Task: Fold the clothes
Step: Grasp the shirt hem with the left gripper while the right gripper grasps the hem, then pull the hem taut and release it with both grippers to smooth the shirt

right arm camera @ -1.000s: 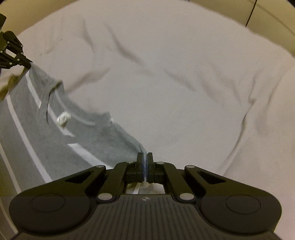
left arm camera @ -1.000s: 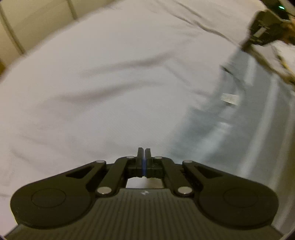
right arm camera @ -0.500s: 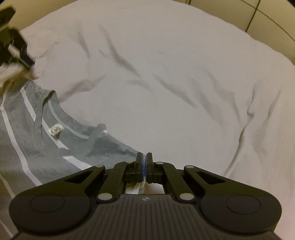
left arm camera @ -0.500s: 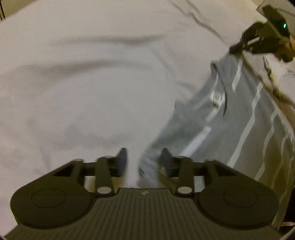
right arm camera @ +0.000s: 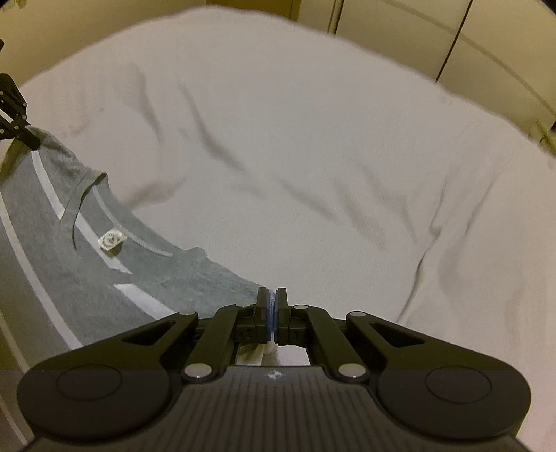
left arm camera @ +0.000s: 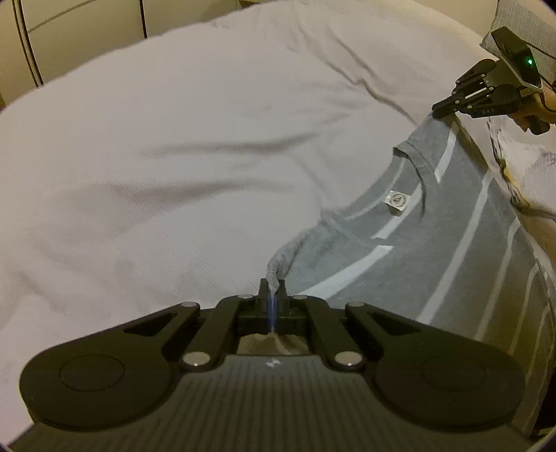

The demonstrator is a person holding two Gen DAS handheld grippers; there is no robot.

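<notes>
A grey T-shirt with white stripes (left arm camera: pixel 434 243) hangs stretched between my two grippers over a white bed, its neck label (left arm camera: pixel 396 201) facing up. My left gripper (left arm camera: pixel 272 290) is shut on a bunched shoulder corner of the T-shirt. In the left wrist view my right gripper (left arm camera: pixel 439 112) shows at the upper right, pinching the other shoulder. In the right wrist view the right gripper (right arm camera: pixel 272 302) is shut on the T-shirt (right arm camera: pixel 87 264) edge, and the left gripper (right arm camera: pixel 29 139) holds the far corner at the left edge.
The wrinkled white bed sheet (left arm camera: pixel 173 156) fills most of both views. Pale cupboard doors (right arm camera: pixel 451 45) stand behind the bed. A grey pillow (left arm camera: pixel 528 24) lies at the far right, near the hand (left arm camera: pixel 547 101) that bears the right gripper.
My left gripper, shut on nothing a second ago, opened around the T-shirt's shoulder corner and shut on it. Both grippers rose a little, and the T-shirt now stretches between them.
</notes>
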